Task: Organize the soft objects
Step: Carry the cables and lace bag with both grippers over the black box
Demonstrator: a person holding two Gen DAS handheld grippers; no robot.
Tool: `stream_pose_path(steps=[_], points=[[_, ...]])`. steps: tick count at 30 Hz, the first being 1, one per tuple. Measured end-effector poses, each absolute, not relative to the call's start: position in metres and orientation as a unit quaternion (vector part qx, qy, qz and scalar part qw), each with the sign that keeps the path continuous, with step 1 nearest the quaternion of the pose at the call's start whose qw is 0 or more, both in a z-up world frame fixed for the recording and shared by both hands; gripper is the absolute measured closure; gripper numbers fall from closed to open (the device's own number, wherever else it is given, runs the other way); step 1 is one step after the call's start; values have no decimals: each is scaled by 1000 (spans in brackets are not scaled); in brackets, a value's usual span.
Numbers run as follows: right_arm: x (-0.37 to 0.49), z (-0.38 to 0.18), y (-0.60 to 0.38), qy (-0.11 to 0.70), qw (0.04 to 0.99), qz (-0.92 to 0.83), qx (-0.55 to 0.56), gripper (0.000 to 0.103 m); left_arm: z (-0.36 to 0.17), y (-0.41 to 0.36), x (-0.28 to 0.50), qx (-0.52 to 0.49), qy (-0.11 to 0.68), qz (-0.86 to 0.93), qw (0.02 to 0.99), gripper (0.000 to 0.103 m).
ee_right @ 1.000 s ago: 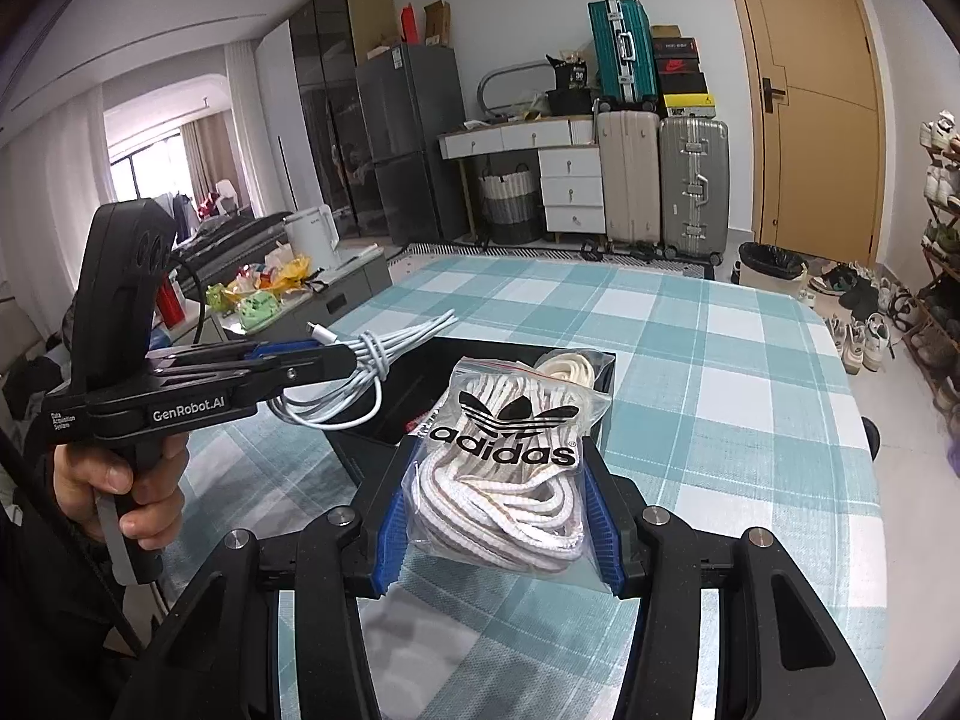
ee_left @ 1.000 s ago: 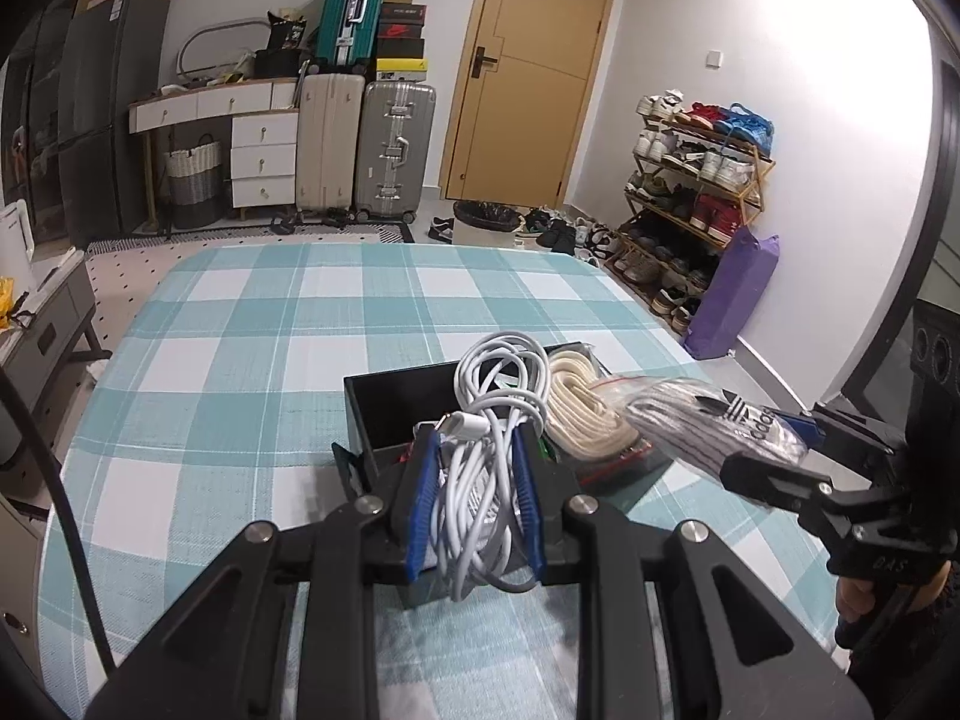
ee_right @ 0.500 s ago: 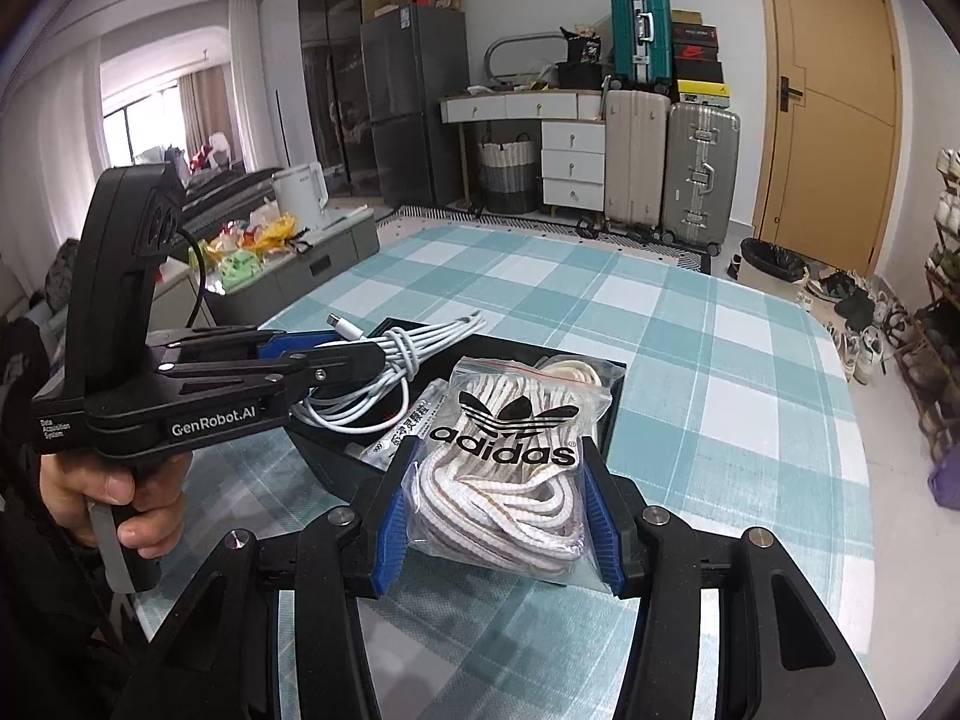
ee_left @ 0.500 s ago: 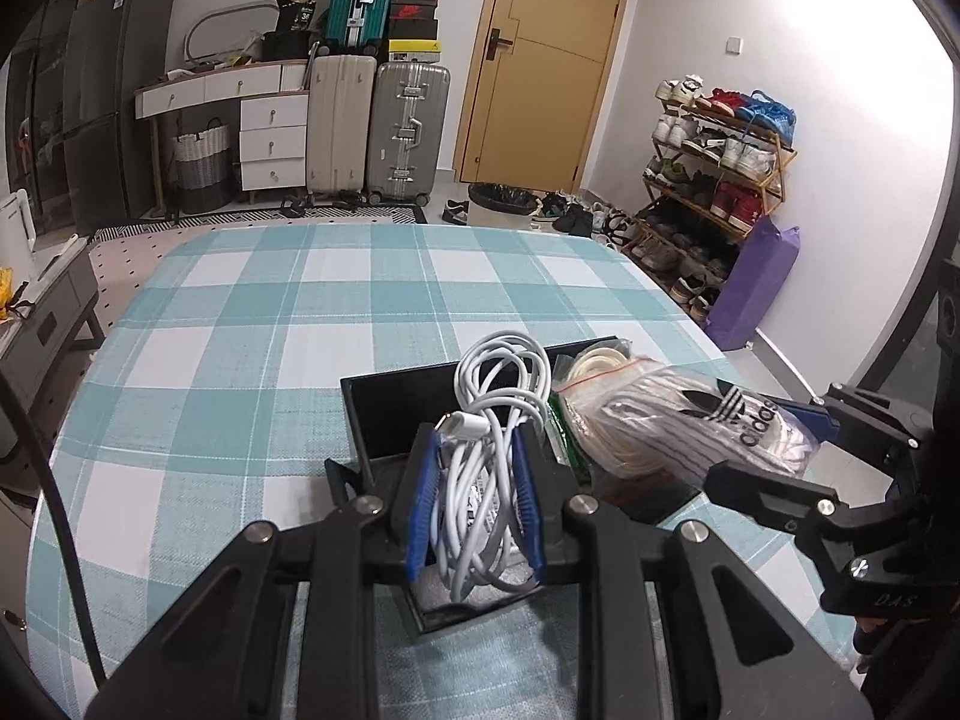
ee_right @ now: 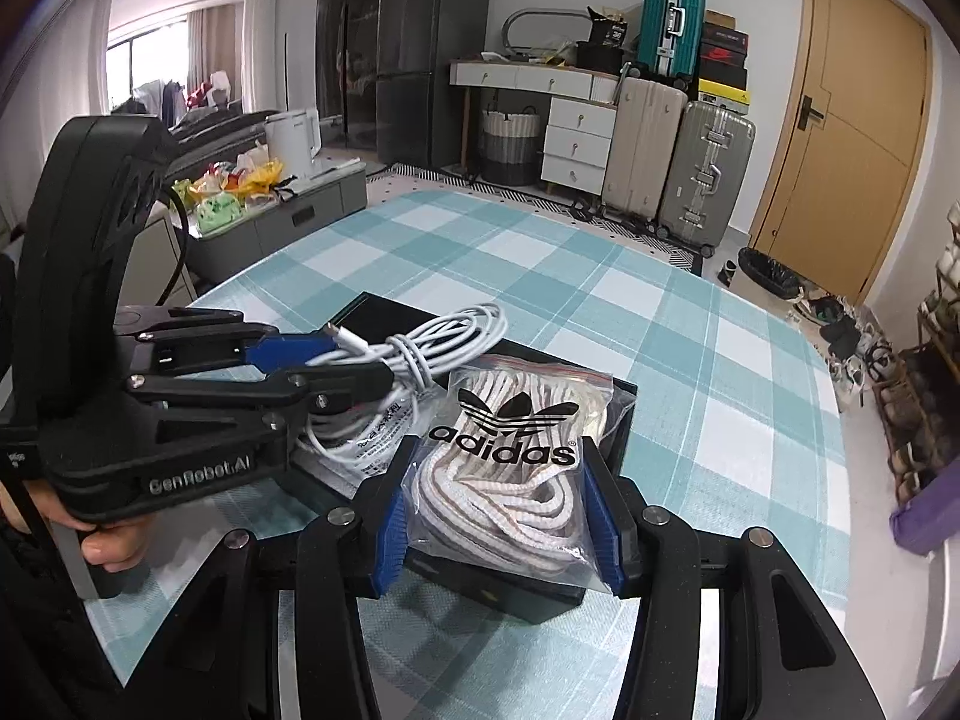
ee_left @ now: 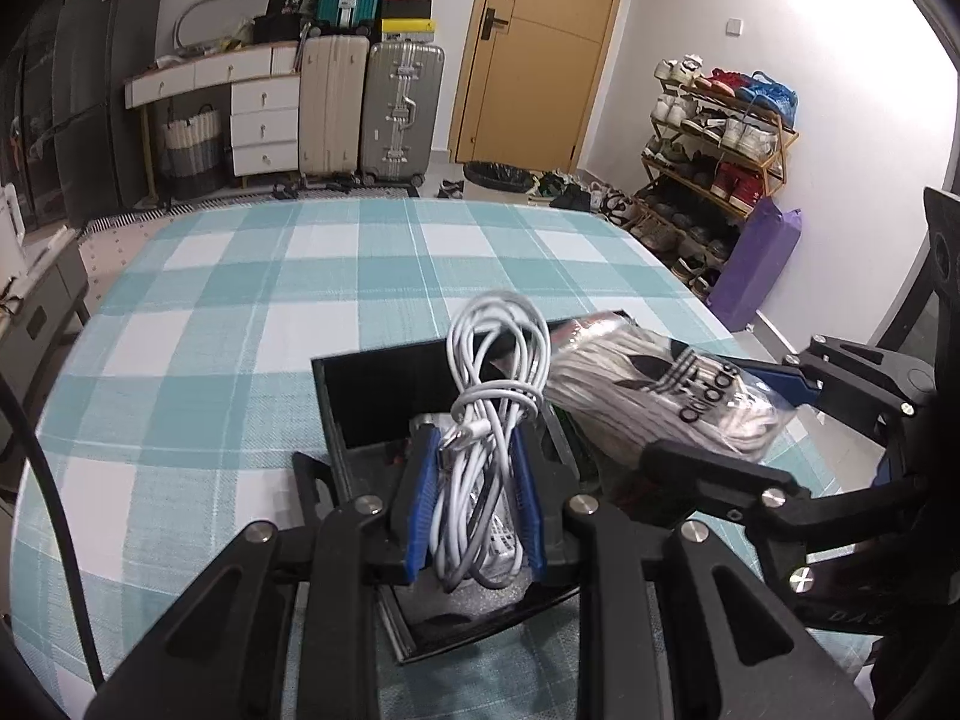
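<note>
My left gripper [ee_left: 475, 492] is shut on a coiled white cable [ee_left: 495, 402] and holds it over the black box [ee_left: 372, 396] on the checked table. My right gripper [ee_right: 495, 510] is shut on a clear adidas bag of white laces [ee_right: 510, 468] and holds it over the same box [ee_right: 618, 414], to the right of the cable. In the right wrist view the left gripper [ee_right: 336, 363] with the cable [ee_right: 432, 342] is at the left. In the left wrist view the right gripper [ee_left: 750, 414] with the bag [ee_left: 672, 402] is at the right. A labelled packet [ee_right: 378, 432] lies in the box.
The teal checked tablecloth [ee_left: 240, 324] covers the table. Behind it stand suitcases [ee_left: 366, 108], a white drawer unit [ee_left: 264, 120] and a door [ee_left: 540, 48]. A shoe rack [ee_left: 714, 144] and a purple bag [ee_left: 756, 264] are at the right. A low cabinet [ee_right: 288, 210] is at the left.
Both grippers have come lower and closer to the box, each with its load. The bag of laces has moved left, up against the cable.
</note>
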State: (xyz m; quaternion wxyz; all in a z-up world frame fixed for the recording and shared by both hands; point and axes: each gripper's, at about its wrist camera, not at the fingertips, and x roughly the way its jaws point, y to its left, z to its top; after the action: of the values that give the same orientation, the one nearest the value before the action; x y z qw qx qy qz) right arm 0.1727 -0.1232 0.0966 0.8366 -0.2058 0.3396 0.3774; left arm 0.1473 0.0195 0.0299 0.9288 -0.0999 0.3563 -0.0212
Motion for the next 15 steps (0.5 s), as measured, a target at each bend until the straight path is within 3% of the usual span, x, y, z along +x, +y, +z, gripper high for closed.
stream_pose_path(steps=[15], points=[[186,74,-111,383,816,391,-186,53,27,21,146,-84,360,-37,929,80]])
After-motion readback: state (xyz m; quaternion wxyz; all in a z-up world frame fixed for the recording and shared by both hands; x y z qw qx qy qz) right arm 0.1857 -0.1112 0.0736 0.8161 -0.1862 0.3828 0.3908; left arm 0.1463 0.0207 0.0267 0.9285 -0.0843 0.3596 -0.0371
